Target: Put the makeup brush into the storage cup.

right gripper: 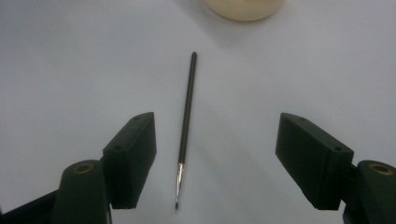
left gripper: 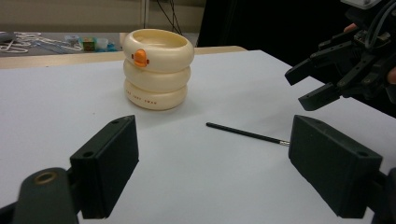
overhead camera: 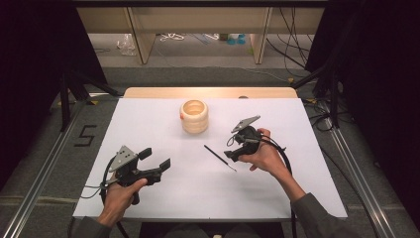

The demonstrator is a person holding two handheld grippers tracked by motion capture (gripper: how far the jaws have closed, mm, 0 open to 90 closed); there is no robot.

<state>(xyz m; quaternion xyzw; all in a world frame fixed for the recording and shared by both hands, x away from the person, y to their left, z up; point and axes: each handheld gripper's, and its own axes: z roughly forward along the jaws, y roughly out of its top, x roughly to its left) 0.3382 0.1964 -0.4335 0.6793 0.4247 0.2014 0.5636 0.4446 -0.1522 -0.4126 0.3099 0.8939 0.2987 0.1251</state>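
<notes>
The thin black brush (right gripper: pixel 187 112) lies flat on the white worktop (overhead camera: pixel 148 124), near the duck-faced cup (overhead camera: pixel 194 116), lengthwise between the right gripper's (right gripper: pixel 215 154) open fingers. The left gripper (overhead camera: pixel 154 159), also open, idles farther left.

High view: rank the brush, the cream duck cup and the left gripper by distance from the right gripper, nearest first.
1. brush: on the white sheet, just left of the right gripper, near its fingers.
2. cream duck cup: up and left, toward the table's far edge.
3. left gripper: across the sheet at the near left.
</notes>
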